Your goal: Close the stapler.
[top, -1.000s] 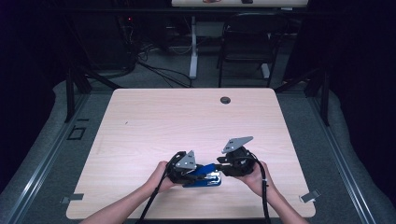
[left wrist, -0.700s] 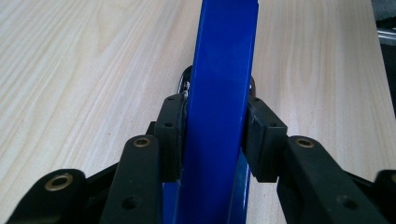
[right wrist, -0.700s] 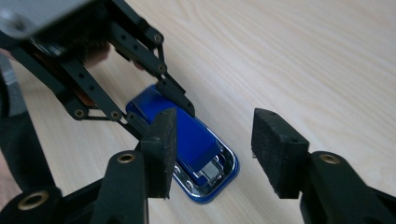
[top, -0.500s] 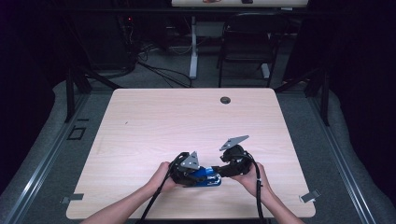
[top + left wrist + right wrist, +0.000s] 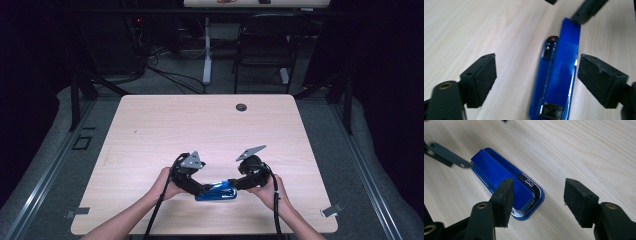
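The blue stapler (image 5: 216,191) lies flat on the table (image 5: 150,130) near its near edge. We see both the left gripper (image 5: 536,75) and right gripper (image 5: 537,200) just opening, jaws astride it, gripping nothing.

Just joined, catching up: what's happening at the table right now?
A person works a blue stapler with a chrome front lying on the light wooden table, one gripper at each end. The left gripper has just been opening and straddles the stapler without pressing it. The right gripper has also been opening, jaws apart over the chrome end.
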Motion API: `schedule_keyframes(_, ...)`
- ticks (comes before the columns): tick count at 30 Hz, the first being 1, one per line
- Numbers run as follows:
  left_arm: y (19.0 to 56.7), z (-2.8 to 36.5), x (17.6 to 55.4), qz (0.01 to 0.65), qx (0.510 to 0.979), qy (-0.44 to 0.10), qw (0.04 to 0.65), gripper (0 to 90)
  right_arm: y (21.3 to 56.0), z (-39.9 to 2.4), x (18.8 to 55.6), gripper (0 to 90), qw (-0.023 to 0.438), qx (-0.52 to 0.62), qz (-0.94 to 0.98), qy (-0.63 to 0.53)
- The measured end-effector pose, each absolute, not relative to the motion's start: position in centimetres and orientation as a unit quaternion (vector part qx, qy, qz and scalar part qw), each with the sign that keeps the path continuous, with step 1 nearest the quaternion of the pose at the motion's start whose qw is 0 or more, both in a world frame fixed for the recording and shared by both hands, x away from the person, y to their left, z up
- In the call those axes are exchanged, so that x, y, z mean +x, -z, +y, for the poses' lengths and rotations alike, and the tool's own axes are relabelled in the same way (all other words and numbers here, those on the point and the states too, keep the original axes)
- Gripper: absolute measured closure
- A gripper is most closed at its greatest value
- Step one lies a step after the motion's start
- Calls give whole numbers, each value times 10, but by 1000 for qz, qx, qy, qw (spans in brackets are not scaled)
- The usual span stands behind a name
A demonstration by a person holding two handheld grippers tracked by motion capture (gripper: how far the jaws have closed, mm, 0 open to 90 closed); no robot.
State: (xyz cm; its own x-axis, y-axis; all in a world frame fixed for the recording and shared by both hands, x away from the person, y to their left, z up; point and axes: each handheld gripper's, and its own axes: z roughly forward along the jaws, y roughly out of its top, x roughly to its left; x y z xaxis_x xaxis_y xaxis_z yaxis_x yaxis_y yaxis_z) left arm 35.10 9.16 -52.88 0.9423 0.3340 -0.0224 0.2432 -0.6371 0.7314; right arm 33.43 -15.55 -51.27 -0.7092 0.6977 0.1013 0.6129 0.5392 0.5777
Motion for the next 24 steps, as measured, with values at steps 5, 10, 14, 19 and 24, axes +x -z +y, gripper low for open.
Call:
schedule_keyframes(5, 513, 121, 354, 204, 884, -82, 412, 112, 515, -155, 336, 293, 75, 377, 875, -296)
schedule_keyframes(10, 508, 143, 360, 246, 874, -88, 410, 59, 517, -155, 336, 284, 76, 381, 875, -290)
schedule_keyframes(14, 505, 162, 370, 292, 857, -103, 412, 52, 521, -156, 338, 281, 74, 393, 871, -285)
schedule_keyframes(19, 508, 168, 375, 314, 852, -111, 404, 38, 521, -157, 339, 280, 70, 396, 871, -283)
schedule_keyframes(24, 509, 171, 377, 323, 850, -119, 398, 23, 522, -158, 339, 280, 67, 398, 869, -286)
